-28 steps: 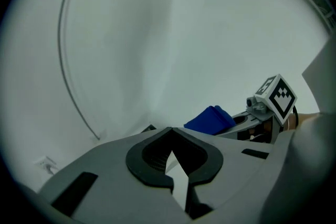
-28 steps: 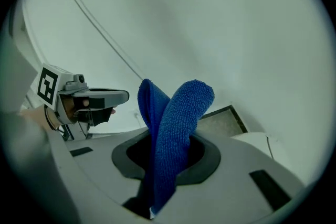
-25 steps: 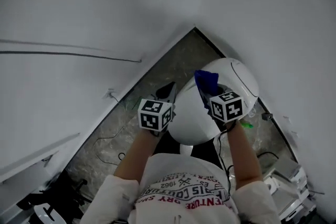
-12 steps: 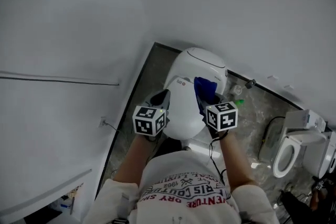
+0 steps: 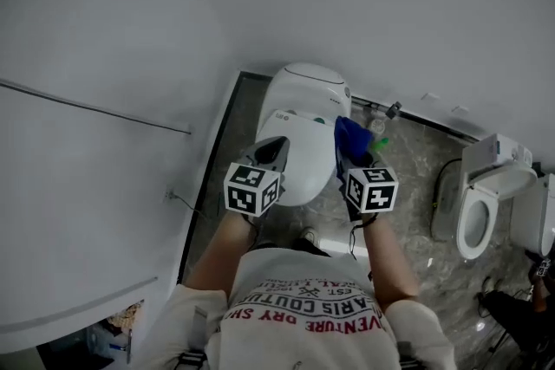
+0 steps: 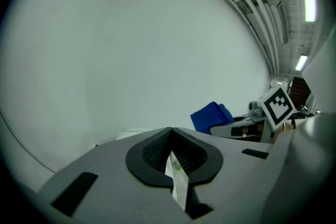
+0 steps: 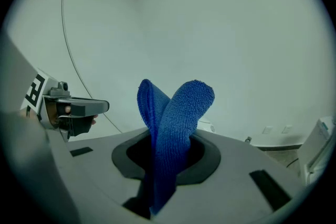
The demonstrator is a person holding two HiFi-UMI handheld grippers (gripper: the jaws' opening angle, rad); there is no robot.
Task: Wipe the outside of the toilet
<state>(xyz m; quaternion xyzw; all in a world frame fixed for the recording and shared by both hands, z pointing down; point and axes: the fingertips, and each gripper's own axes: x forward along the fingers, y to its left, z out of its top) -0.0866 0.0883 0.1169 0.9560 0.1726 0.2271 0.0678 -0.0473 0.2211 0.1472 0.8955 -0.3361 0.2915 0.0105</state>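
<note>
A white toilet (image 5: 299, 121) with its lid down stands against the wall, straight ahead of me in the head view. My left gripper (image 5: 274, 148) hovers over the lid's left side, its jaws shut with nothing held (image 6: 172, 139). My right gripper (image 5: 350, 159) is over the toilet's right edge, shut on a folded blue cloth (image 5: 351, 137). In the right gripper view the blue cloth (image 7: 173, 123) sticks up out of the jaws. It also shows from the left gripper view as a blue cloth (image 6: 210, 116) ahead of the right gripper's marker cube (image 6: 276, 105).
A second white toilet (image 5: 482, 205) with its seat open stands at the right. A pipe valve (image 5: 392, 110) and a small green item (image 5: 380, 143) sit by the wall behind the first toilet. White walls close in on the left and behind. The floor (image 5: 414, 178) is grey stone.
The head view has swung: the toilet now sits higher and more centred, and the second toilet shows fully at the right. Both grippers stay over the toilet, with the cloth still held.
</note>
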